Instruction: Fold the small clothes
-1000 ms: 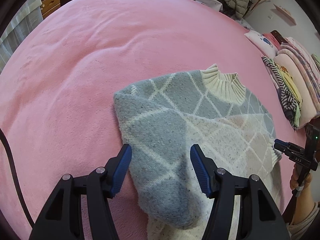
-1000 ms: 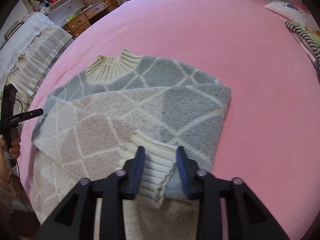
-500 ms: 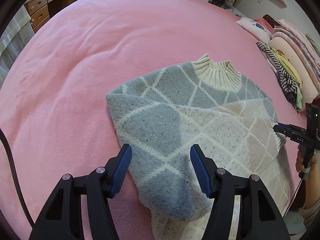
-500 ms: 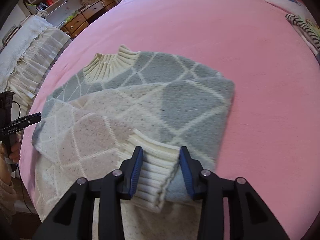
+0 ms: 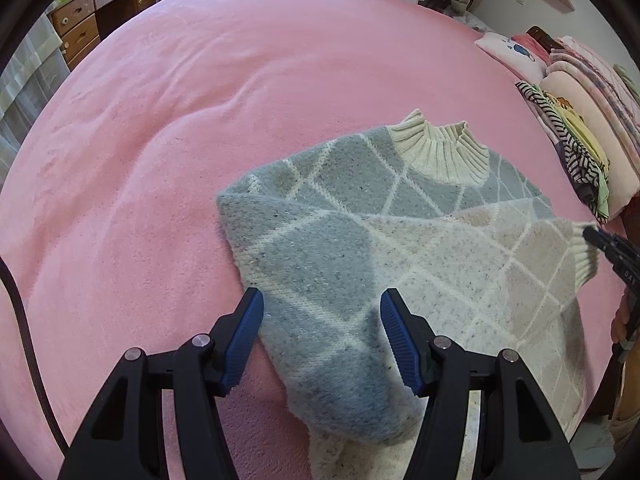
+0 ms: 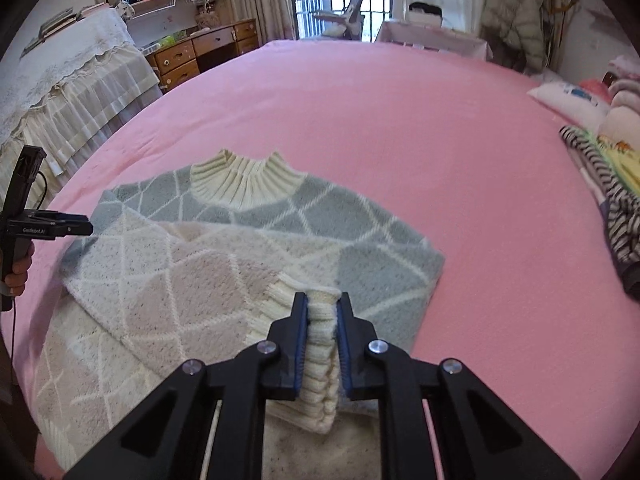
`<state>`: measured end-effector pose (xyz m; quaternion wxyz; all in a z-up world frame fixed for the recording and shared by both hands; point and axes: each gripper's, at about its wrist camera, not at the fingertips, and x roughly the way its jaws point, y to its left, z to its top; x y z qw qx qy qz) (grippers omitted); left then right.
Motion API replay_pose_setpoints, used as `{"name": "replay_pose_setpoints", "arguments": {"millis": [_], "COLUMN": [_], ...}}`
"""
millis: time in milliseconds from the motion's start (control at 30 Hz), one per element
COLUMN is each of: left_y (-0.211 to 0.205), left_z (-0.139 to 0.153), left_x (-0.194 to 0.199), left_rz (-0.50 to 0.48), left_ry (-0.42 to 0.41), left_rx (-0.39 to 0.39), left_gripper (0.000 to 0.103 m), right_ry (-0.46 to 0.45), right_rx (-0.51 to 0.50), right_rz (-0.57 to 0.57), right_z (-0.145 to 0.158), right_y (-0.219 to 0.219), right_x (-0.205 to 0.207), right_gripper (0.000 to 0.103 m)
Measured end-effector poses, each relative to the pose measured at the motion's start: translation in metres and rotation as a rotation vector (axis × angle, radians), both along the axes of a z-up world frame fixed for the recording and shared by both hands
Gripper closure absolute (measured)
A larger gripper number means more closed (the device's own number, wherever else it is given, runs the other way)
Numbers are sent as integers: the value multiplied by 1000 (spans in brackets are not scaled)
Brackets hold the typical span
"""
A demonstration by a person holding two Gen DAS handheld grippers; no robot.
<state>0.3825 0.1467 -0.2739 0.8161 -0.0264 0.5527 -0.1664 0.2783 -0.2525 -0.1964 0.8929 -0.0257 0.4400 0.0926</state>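
Sweater position: the sweater (image 5: 360, 240) lies on the pink bed (image 5: 200, 100), one folded sleeve between the spread fingers of the left gripper (image 5: 322, 320).
Right gripper (image 6: 322, 312): clenched on the ribbed cuff (image 6: 320, 360).
Change: half a second ago its fingers stood apart around the cuff.
Look: grey and cream diamonds, ribbed cream collar (image 6: 244, 178).

Readable lettering on the handheld grippers

In the right wrist view, the left gripper (image 6: 76, 226) at the left edge carries small pale lettering on its black body that reads roughly "GeoRobot.AI". In the left wrist view, the right gripper (image 5: 600, 236) at the right edge shows only a fragment, roughly "DAS", the rest cut off.
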Motion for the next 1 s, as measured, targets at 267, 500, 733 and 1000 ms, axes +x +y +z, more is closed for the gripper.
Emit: {"name": "replay_pose_setpoints", "arguments": {"millis": [267, 500, 733, 1000], "left_y": [1, -7, -13, -15], "left_z": [1, -14, -30, -5], "left_x": [12, 25, 34, 21], "left_rz": [31, 65, 122, 158], "left_ry": [-8, 8, 6, -31], "left_rx": [13, 67, 116, 162], "left_gripper": [43, 43, 49, 47], "right_ry": [-62, -19, 118, 30], "right_rx": [-88, -112, -134, -21], "right_rz": [-65, -142, -234, -260], "right_z": [4, -26, -71, -25], "right_y": [-1, -18, -46, -51], "right_x": [22, 51, 64, 40], "right_gripper": [90, 90, 103, 102]}}
